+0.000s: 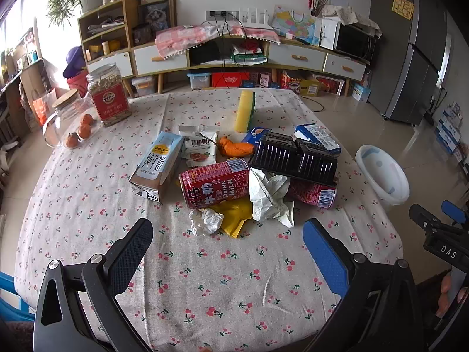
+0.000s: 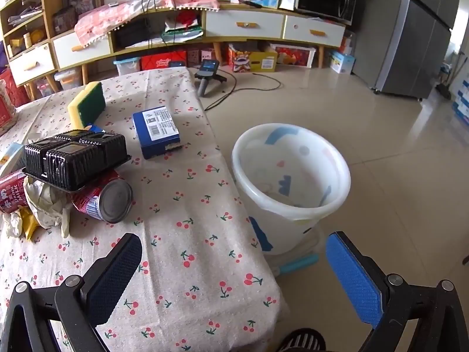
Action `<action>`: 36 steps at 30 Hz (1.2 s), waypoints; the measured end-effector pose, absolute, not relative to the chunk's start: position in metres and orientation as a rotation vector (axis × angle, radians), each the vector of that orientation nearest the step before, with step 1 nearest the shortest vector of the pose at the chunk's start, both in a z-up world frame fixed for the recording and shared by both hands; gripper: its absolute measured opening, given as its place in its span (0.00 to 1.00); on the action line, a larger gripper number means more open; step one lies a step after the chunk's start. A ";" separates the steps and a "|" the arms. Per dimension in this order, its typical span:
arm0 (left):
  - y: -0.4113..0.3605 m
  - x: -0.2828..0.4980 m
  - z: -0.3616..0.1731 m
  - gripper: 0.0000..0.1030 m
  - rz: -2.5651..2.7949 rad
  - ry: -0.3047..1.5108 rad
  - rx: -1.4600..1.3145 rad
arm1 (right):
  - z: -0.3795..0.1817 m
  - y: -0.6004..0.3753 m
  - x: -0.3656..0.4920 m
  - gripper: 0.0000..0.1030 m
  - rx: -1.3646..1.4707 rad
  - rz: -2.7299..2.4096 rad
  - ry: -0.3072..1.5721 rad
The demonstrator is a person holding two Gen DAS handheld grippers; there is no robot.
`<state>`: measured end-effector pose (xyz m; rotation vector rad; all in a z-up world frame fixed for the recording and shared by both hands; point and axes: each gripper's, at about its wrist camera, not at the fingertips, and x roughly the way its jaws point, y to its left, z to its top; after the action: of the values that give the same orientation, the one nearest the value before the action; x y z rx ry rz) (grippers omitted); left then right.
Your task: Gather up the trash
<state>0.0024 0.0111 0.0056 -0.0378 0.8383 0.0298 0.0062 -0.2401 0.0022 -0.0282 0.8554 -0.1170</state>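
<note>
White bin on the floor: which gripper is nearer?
Right. The right gripper hovers open at the table edge beside the white bin; the left gripper faces the trash pile, farther away.

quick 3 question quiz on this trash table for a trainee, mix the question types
1. True or false: the black tray rests partly on a red can.
2. Where is the bin?
A. on the table
B. on the floor beside the table
C. under the shelf
3. Fill in: both the left gripper and the right gripper are ____ and hold nothing.

Key
1. True; the tray sits tilted on the can.
2. B
3. open
</note>
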 end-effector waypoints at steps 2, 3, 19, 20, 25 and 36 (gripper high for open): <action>0.012 0.003 0.006 1.00 0.033 0.838 -0.038 | 0.003 -0.241 0.006 1.00 -0.028 -0.117 0.855; 0.012 0.003 0.006 1.00 0.033 0.838 -0.040 | 0.002 -0.240 0.006 1.00 -0.028 -0.117 0.854; 0.013 0.003 0.006 1.00 0.029 0.833 -0.049 | 0.000 -0.240 0.006 1.00 -0.031 -0.109 0.867; 0.013 0.003 0.006 1.00 0.028 0.832 -0.049 | 0.000 -0.240 0.006 1.00 -0.030 -0.109 0.868; 0.012 0.003 0.005 1.00 0.030 0.830 -0.048 | 0.002 -0.241 0.005 1.00 -0.028 -0.109 0.861; 0.013 0.003 0.006 1.00 0.030 0.829 -0.047 | 0.004 -0.243 0.005 1.00 -0.022 -0.108 0.858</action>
<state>0.0029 0.0125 0.0056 -0.0472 0.8294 0.0300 0.0052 -0.2430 0.0043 -0.0222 0.8582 -0.1076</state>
